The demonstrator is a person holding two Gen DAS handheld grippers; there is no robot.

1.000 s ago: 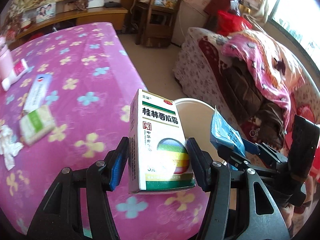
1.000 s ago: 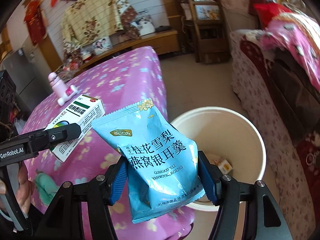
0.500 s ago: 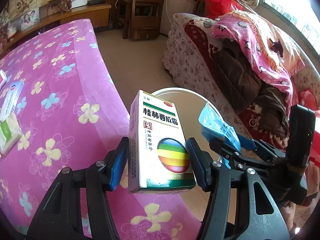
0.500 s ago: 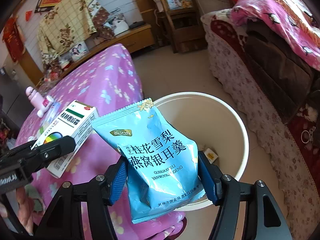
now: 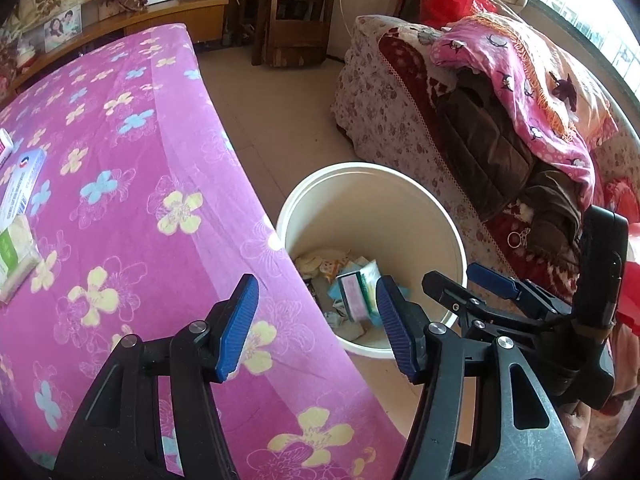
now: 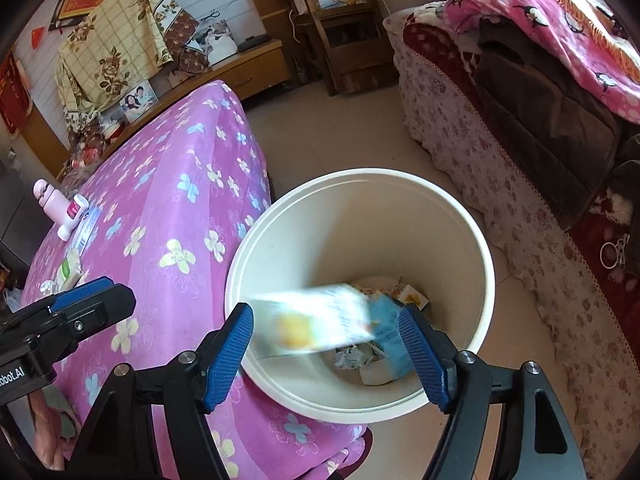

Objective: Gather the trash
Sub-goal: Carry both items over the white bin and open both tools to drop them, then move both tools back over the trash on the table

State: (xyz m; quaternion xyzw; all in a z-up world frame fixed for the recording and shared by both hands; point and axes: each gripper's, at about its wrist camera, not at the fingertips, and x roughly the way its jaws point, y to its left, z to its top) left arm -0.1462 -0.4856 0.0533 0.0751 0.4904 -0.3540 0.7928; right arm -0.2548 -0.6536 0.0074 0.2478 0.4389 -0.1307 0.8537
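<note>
gaping empty, both hand-held grippers, left [image 5: 318, 326] and right [image 6: 326, 354], jaws just widened

The left gripper [image 5: 316, 322] hovers with its jaws apart and empty over the near edge of the purple flowered bed [image 5: 132, 184], beside the cream bin [image 5: 424, 200] holding a white box [image 5: 354, 294] among wrappers, with the right gripper [image 5: 476, 284] just right.

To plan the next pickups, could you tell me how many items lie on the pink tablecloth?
5: a pink bottle, a tube, a flat box, a green packet and crumpled paper, clustered at its far end; the left tool may hide more.
</note>
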